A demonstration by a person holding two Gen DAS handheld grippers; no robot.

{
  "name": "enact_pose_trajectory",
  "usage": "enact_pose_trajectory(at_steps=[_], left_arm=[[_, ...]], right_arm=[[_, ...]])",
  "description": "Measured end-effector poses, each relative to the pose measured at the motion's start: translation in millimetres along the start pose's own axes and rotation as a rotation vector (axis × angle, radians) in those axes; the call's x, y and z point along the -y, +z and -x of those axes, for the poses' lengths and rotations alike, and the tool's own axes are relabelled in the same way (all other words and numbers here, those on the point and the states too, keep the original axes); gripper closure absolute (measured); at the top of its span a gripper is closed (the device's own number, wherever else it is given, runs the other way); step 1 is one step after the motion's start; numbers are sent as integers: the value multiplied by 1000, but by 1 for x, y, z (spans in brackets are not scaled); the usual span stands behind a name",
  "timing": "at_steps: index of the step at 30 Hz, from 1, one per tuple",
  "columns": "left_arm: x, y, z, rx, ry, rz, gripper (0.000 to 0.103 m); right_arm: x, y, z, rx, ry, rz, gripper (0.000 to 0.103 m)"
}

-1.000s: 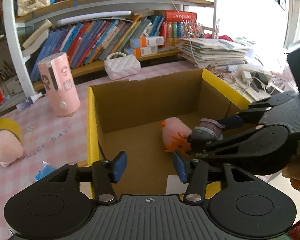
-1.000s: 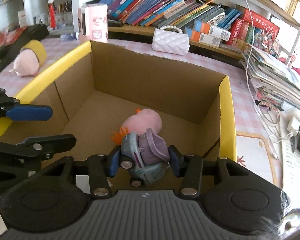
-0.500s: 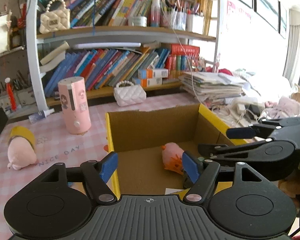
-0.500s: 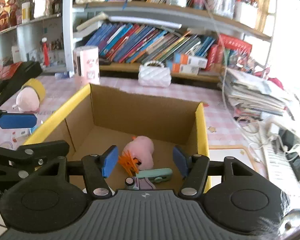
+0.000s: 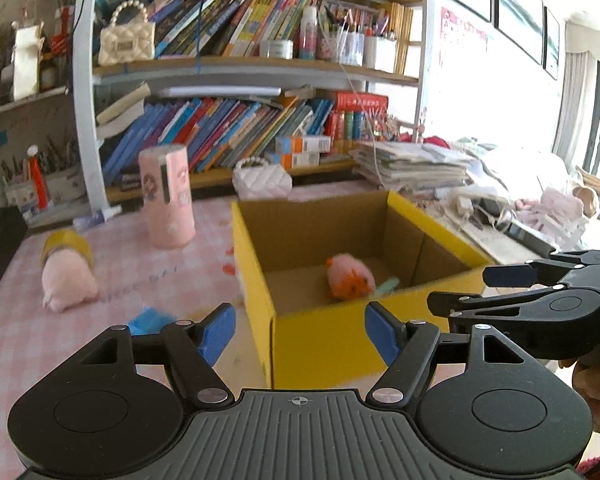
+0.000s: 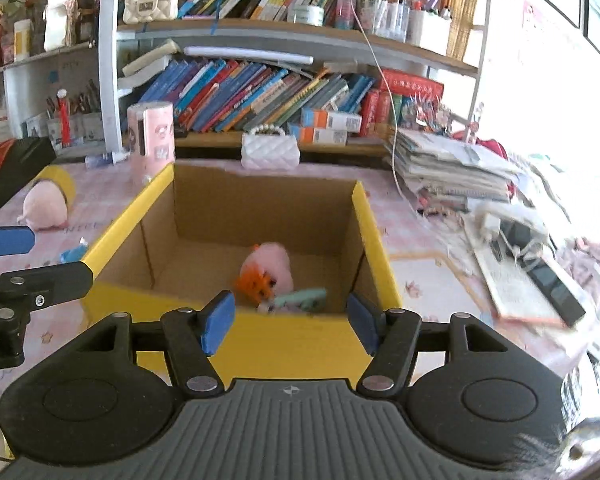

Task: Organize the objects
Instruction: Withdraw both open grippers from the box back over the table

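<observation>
Grippers (image 5: 300, 330) (image 6: 288, 318) both spread, empty; toy car (image 6: 300, 299) clearer from right wrist.

Pink plush (image 6: 274, 266) and toy car (image 6: 300, 299) touching inside yellow-rimmed cardboard box (image 6: 374, 240).

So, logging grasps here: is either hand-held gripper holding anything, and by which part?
Nothing: left hand-held gripper and right hand-held gripper are both open and empty.

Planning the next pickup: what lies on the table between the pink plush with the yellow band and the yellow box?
Only a small blue item lies between the pink plush and yellow box, clearest in the left wrist view.
</observation>
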State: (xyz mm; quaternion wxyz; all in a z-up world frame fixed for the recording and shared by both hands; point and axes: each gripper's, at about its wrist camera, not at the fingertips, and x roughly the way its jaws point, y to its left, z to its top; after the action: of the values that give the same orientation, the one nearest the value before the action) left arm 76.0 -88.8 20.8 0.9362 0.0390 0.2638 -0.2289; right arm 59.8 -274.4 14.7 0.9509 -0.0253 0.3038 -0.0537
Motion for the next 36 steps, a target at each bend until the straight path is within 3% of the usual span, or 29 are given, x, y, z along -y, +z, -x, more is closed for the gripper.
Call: enact_pose_trajectory(at_steps=[7, 15, 17, 36], left_arm=[[-18, -35, 23, -90, 28, 21, 30], [-37, -68, 44, -199, 111, 30, 30], [-41, -73, 49, -215, 128, 39, 25], [-84, -100, 102, -222, 229, 96, 22]], right_arm=[[-34, -33, 17, -84, 8, -1, 43], [-68, -63, 32, -147, 43, 2, 42], [-75, -68, 35, -163, 57, -4, 42], [-138, -80, 54, -187, 182, 27, 35]])
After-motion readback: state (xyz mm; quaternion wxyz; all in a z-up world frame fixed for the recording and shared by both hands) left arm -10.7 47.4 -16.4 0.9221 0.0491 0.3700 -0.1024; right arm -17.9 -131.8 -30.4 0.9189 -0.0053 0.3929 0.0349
